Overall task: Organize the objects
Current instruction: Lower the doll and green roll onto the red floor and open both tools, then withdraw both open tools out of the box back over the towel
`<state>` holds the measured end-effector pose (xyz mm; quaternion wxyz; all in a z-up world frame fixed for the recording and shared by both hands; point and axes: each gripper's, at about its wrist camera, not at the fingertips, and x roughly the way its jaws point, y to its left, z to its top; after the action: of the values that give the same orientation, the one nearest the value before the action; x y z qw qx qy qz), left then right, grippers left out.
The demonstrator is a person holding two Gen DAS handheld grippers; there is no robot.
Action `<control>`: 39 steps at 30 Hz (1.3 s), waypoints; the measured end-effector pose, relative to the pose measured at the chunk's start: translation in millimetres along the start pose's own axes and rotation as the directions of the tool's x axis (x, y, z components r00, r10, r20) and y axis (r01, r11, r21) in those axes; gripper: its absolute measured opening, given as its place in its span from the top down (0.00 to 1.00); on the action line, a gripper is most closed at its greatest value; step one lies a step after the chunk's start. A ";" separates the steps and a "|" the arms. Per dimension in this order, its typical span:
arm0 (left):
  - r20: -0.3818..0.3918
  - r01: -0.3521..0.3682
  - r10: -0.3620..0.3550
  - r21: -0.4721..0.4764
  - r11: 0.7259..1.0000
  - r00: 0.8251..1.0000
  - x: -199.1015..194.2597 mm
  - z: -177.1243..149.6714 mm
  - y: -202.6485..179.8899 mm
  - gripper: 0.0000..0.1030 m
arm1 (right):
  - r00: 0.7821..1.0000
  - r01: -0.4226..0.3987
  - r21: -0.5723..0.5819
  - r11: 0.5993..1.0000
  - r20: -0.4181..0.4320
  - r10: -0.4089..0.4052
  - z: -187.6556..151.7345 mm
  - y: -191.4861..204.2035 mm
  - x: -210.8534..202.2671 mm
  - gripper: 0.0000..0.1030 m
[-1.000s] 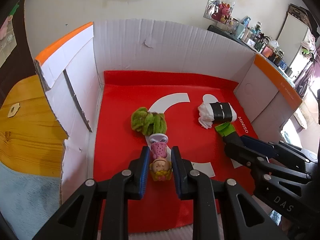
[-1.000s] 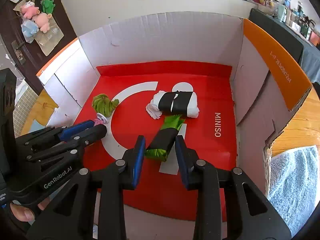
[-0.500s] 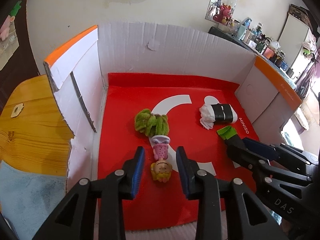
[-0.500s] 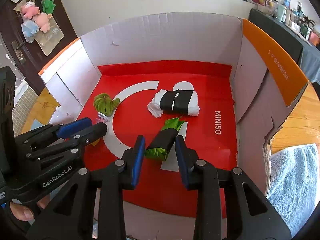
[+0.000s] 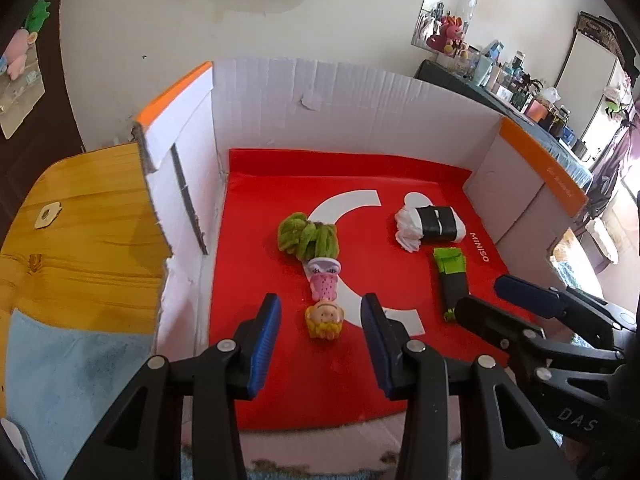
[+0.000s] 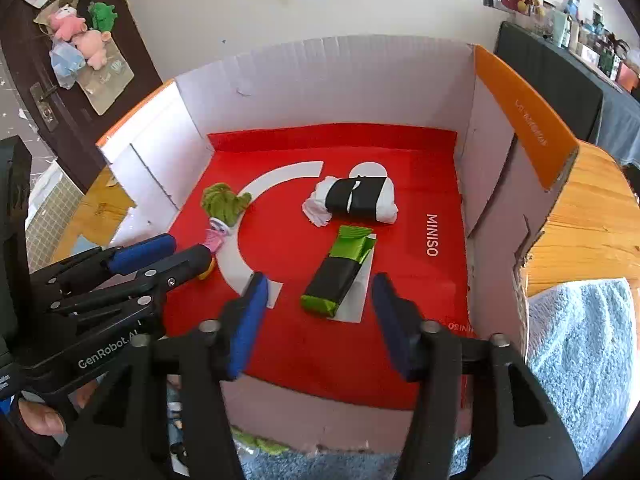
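Now, left wrist view: left gripper [image 5: 320, 328] jaws had just been opening, apart; doll toy [image 5: 325, 308] lay free between them on the box [image 5: 360, 112] floor.
Right wrist view: right gripper [image 6: 318, 312] jaws just widened, apart; green-black packet [image 6: 339, 275] released between them.
Progress: both pieces looked placed; nothing outside the box visibly left.

A lived-in home room: plush toys [image 6: 76, 36] hang on a door, a cluttered shelf [image 5: 528, 96] beside a mirror [image 5: 452, 8].

left tongs [image 5: 320, 320] just opening, empty, right tongs [image 6: 318, 300] just opening, empty
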<state>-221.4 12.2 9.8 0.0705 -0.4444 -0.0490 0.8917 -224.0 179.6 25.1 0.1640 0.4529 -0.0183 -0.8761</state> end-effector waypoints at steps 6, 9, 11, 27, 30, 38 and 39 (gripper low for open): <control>0.015 -0.001 0.001 0.000 1.000 1.000 -13.2 -5.3 1.3 0.57 | 0.999 -0.022 0.000 1.000 0.025 0.022 -4.1 2.0 -13.2 0.48; 0.025 -0.005 0.005 -0.003 1.000 1.000 -20.6 -9.3 2.7 0.49 | 0.999 -0.026 0.000 1.000 0.037 0.026 -7.2 2.5 -19.4 0.48; 0.031 -0.009 0.009 -0.004 1.000 0.999 -24.9 -11.6 3.6 0.47 | 0.999 -0.027 -0.001 1.000 0.044 0.027 -9.7 3.9 -24.6 0.48; 0.056 -0.020 0.020 -0.005 1.000 0.998 -54.3 -36.5 5.4 0.31 | 0.995 -0.026 -0.011 1.000 0.095 0.027 -27.0 13.6 -59.2 0.33; 0.066 -0.024 0.024 0.002 1.000 0.998 -60.3 -40.3 4.5 0.30 | 0.995 -0.023 -0.007 1.000 0.102 0.024 -30.9 12.7 -64.4 0.31; 0.072 -0.025 0.024 0.012 1.000 0.997 -73.6 -55.5 0.5 0.23 | 0.993 -0.030 0.003 1.000 0.114 0.029 -44.3 13.9 -76.5 0.29; 0.072 -0.029 0.028 0.015 0.999 0.997 -75.1 -57.9 0.0 0.23 | 0.993 -0.030 0.003 1.000 0.115 0.030 -45.6 14.2 -77.5 0.28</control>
<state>-130.4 0.9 34.1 0.0595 -0.4119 -0.0378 0.9085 -142.1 195.1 61.9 0.1749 0.4019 -0.0364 -0.8981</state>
